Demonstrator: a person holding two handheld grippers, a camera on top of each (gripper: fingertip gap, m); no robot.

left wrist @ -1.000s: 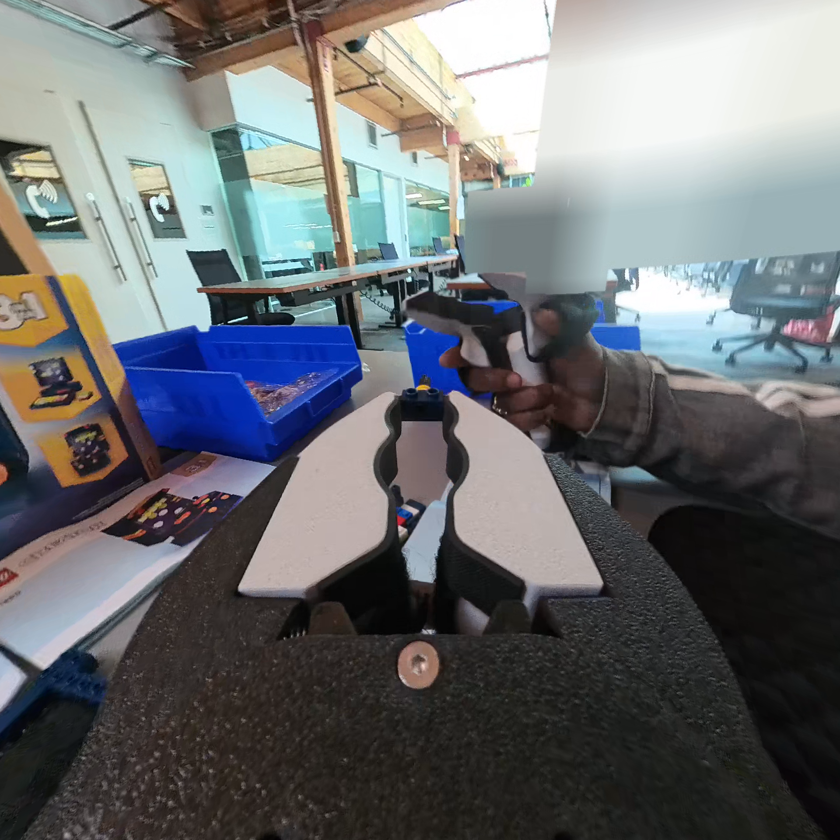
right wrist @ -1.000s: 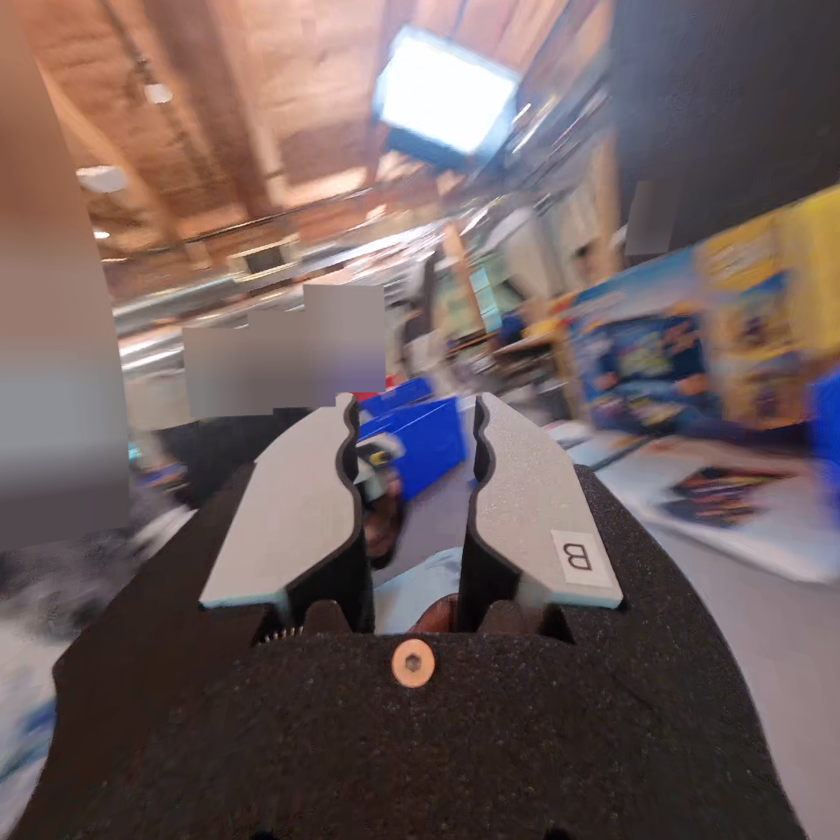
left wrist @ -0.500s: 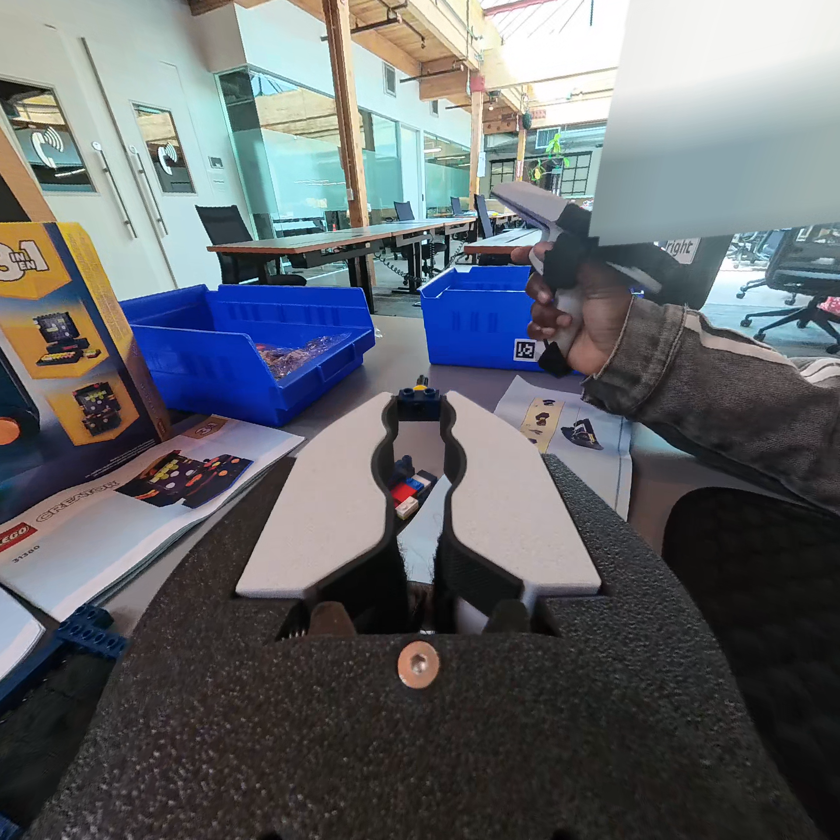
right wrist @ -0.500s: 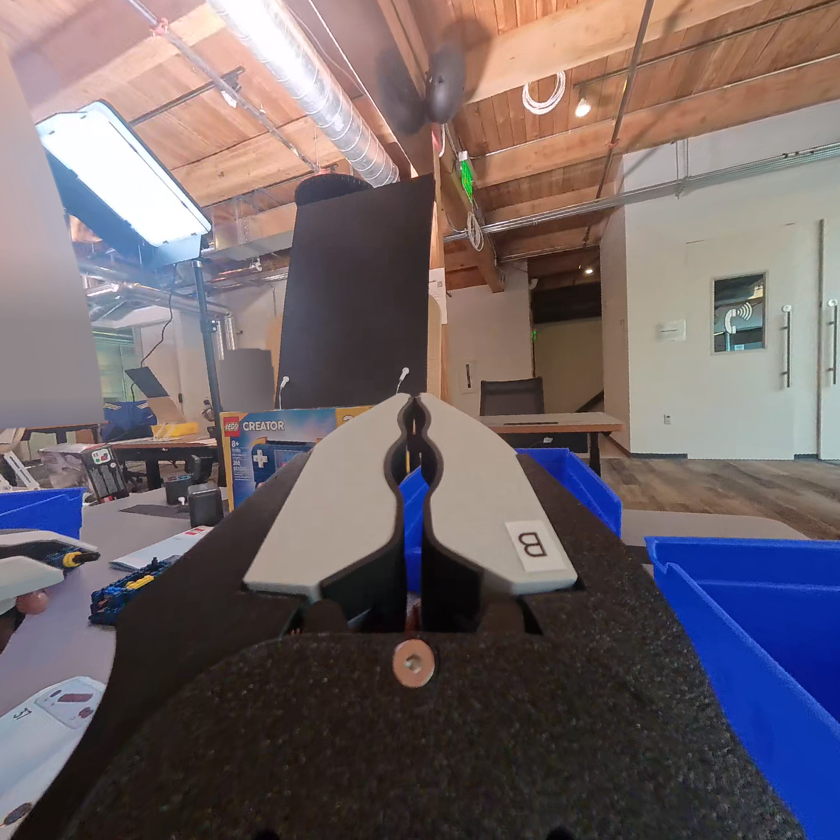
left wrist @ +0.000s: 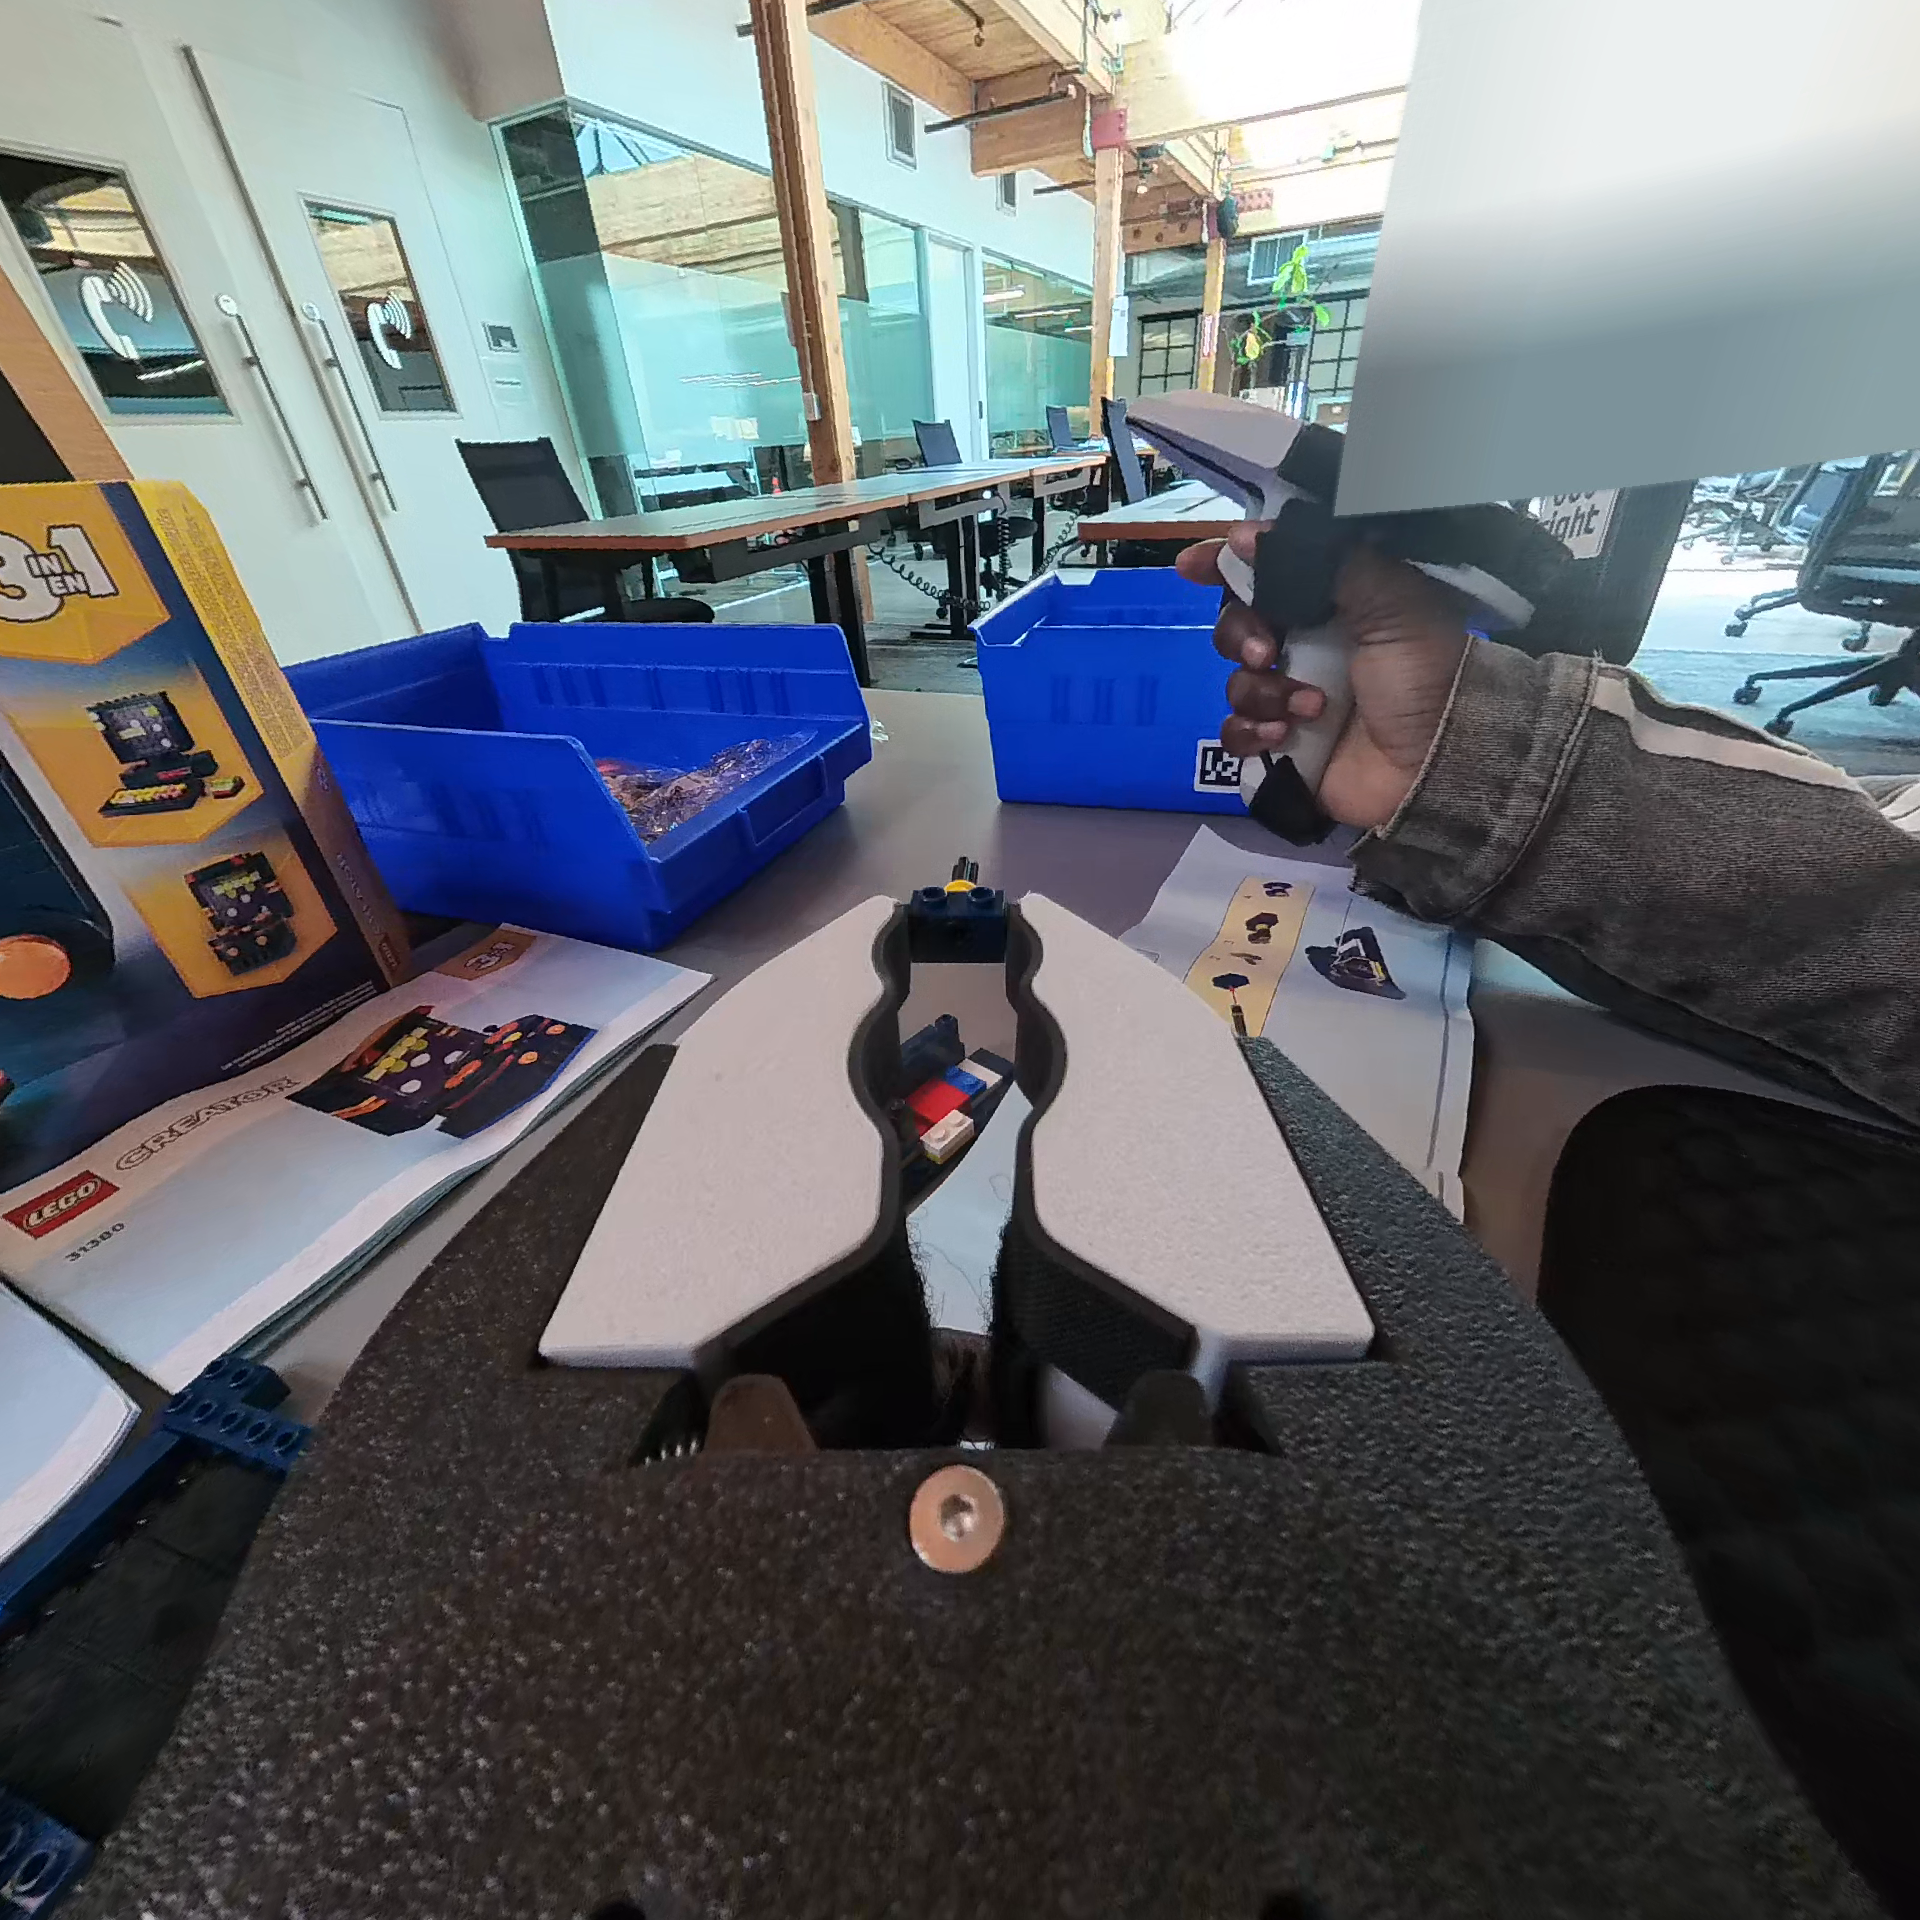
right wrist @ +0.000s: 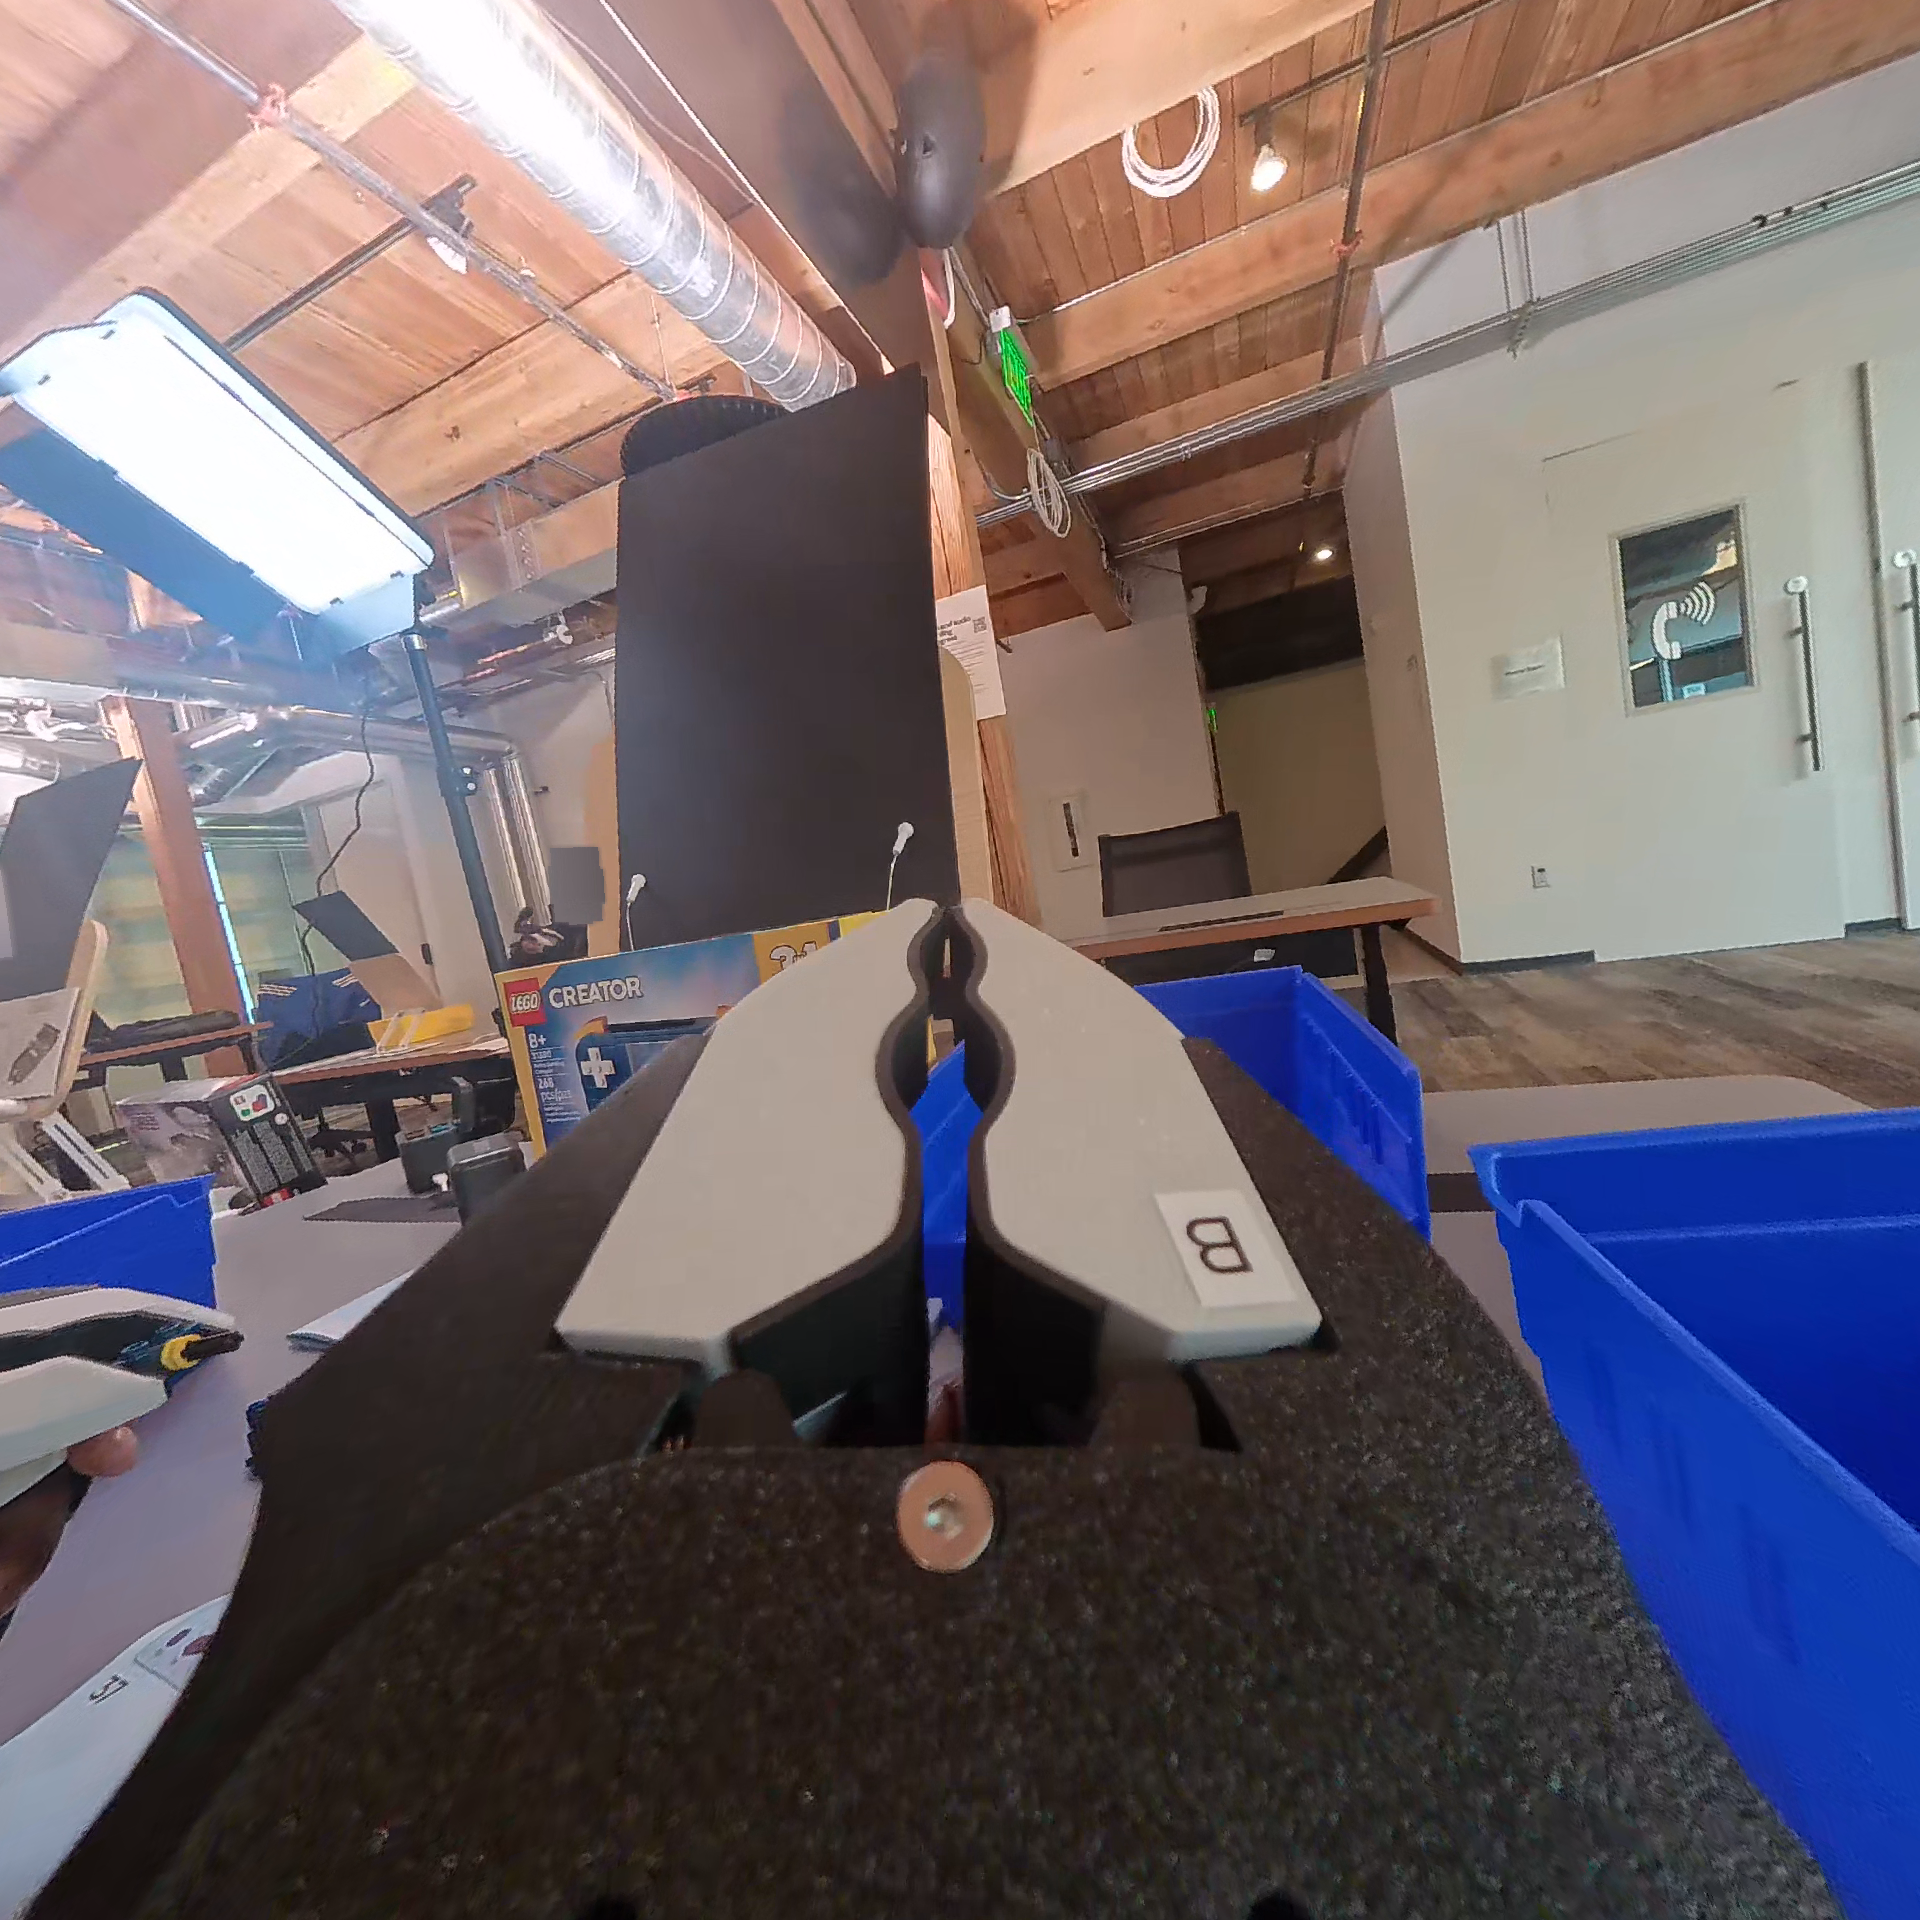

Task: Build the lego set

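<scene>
Left gripper (left wrist: 958, 920) clamps dark blue brick (left wrist: 958, 923) at fingertips, pads pressing both sides, studs up, yellow bit with black stub poking forward, possibly a peg; hard to tell. Right gripper (right wrist: 943, 920) shut, tips meeting, nothing visible between; held high to the right, above blue bin (left wrist: 1101, 696). Small brick pile (left wrist: 945, 1101) on grey table (left wrist: 914, 821), directly under left gripper, so left is nearer.
</scene>
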